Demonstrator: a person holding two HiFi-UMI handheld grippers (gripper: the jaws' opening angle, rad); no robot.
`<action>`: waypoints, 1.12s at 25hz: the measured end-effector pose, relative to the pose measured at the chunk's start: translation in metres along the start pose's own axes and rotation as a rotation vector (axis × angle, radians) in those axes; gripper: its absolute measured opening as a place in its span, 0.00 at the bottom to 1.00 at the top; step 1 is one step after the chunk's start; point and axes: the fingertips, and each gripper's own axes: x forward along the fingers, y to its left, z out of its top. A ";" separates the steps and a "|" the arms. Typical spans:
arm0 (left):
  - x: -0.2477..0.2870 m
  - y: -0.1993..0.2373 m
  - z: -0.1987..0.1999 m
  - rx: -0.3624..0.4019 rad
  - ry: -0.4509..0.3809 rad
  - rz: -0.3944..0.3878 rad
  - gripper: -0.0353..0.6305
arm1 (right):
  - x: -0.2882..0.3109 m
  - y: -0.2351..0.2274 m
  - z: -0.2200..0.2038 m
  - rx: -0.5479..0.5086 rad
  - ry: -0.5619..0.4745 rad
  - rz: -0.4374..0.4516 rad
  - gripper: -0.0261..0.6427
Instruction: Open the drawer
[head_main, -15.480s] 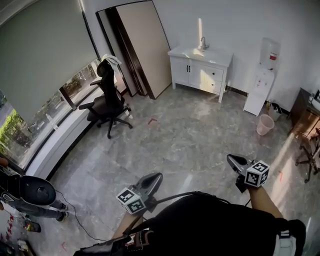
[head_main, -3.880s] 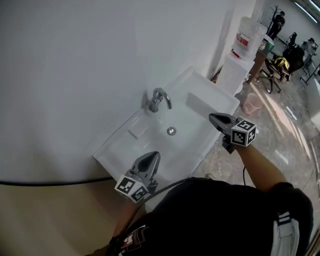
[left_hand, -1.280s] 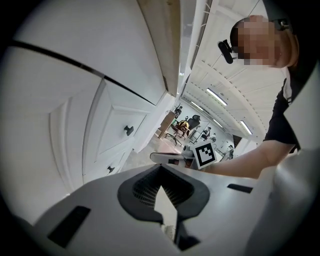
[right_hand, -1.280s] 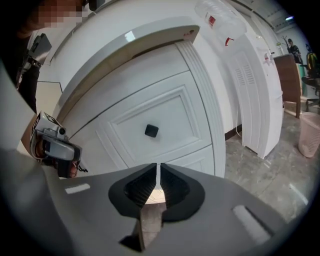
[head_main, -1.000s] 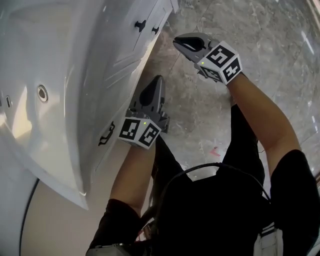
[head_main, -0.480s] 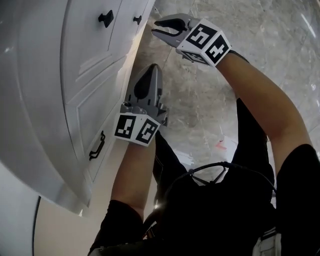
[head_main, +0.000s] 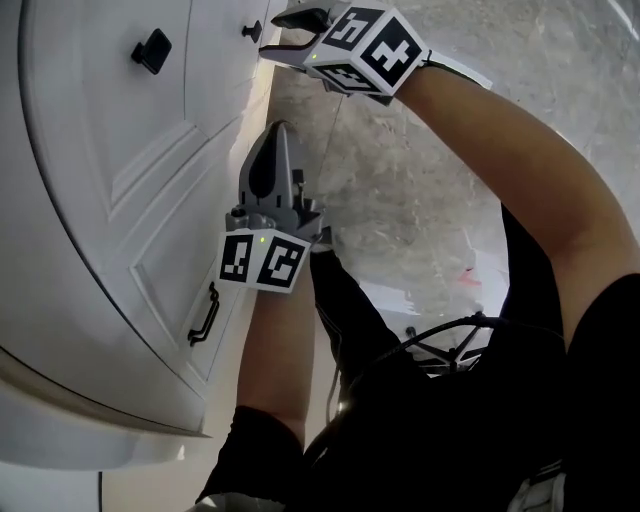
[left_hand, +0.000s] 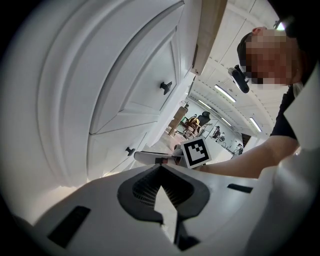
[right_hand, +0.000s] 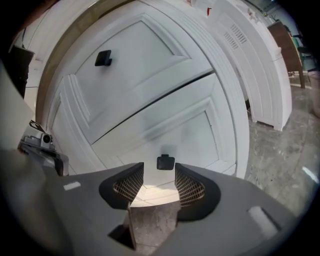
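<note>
Aims the right tongs at the black knob of the lower drawer, low by the right edge of the cabinet. Released, just been opening wide to straddle it, nothing between them yet. Holds the left tongs clenched, empty, aside.

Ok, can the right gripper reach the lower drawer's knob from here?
Probably yes: the jaws of the right gripper have just been opening, nothing between them, and the knob sits lined up just ahead, unobstructed.
</note>
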 end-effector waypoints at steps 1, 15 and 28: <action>0.002 0.001 0.001 0.003 -0.004 -0.001 0.05 | 0.004 -0.002 -0.001 0.001 0.003 -0.002 0.28; 0.008 -0.004 0.010 0.016 -0.023 -0.039 0.05 | 0.035 -0.015 -0.001 -0.006 0.024 -0.015 0.30; -0.010 -0.003 0.016 0.045 -0.030 -0.013 0.05 | 0.037 -0.016 0.000 -0.046 0.059 -0.058 0.24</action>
